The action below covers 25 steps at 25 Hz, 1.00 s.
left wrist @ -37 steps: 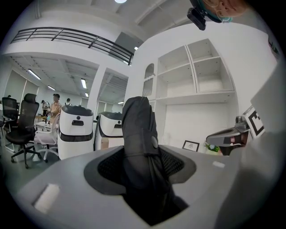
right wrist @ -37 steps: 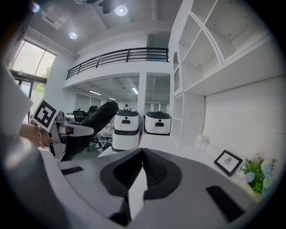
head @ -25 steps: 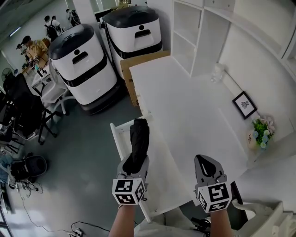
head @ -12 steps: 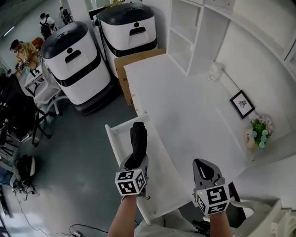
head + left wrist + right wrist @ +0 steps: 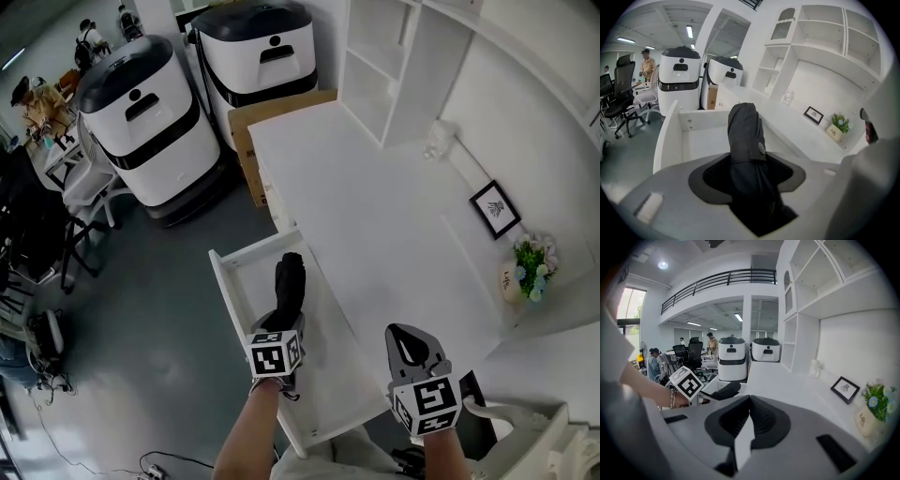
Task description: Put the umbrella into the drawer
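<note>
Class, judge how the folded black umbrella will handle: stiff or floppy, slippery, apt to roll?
Probably stiff: the umbrella juts straight from the left gripper without drooping. Its creased fabric likely resists slipping. Rounded, it might roll in the drawer.

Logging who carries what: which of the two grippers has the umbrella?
The left gripper: its jaws are clamped on the folded black umbrella above the open drawer. The right gripper is shut with nothing between its jaws.
</note>
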Available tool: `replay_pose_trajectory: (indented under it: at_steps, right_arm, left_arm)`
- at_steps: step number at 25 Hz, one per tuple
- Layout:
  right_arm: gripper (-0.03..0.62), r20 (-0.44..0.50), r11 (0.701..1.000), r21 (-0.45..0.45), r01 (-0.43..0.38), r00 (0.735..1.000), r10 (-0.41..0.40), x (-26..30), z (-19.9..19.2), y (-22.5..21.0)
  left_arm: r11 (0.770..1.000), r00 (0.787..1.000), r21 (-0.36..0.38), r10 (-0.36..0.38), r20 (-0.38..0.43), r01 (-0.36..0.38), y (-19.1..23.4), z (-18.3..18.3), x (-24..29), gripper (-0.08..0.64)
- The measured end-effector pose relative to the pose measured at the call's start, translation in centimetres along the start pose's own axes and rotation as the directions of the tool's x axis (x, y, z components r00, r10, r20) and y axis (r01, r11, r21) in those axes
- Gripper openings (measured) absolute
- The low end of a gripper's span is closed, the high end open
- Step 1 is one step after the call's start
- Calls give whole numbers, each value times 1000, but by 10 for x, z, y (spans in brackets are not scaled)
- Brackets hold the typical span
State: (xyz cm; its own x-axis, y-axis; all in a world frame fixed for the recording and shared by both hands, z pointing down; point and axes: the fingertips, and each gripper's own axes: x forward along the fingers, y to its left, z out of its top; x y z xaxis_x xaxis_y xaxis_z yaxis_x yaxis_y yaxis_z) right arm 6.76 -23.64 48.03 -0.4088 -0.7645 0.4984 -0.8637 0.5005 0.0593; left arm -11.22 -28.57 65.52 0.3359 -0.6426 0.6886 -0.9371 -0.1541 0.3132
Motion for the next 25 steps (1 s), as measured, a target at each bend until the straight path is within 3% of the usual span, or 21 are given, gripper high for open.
replay_pose_trajectory:
  at_steps: [12, 16, 25]
  right_arm:
    - [8, -34, 1000, 1, 12, 999, -12, -3, -14, -3]
    - [8, -39, 1000, 2, 20, 999, -20, -6, -18, -5]
    - [8, -41, 1000, 3, 24, 999, -24, -5, -17, -4]
  left_arm:
    - [993, 986, 99, -41, -159, 58, -24, -60, 24, 236]
    - [978, 977, 176, -79, -198, 114, -40, -79, 29, 236]
    - [936, 944, 255, -168, -286, 244, -66, -118, 34, 238]
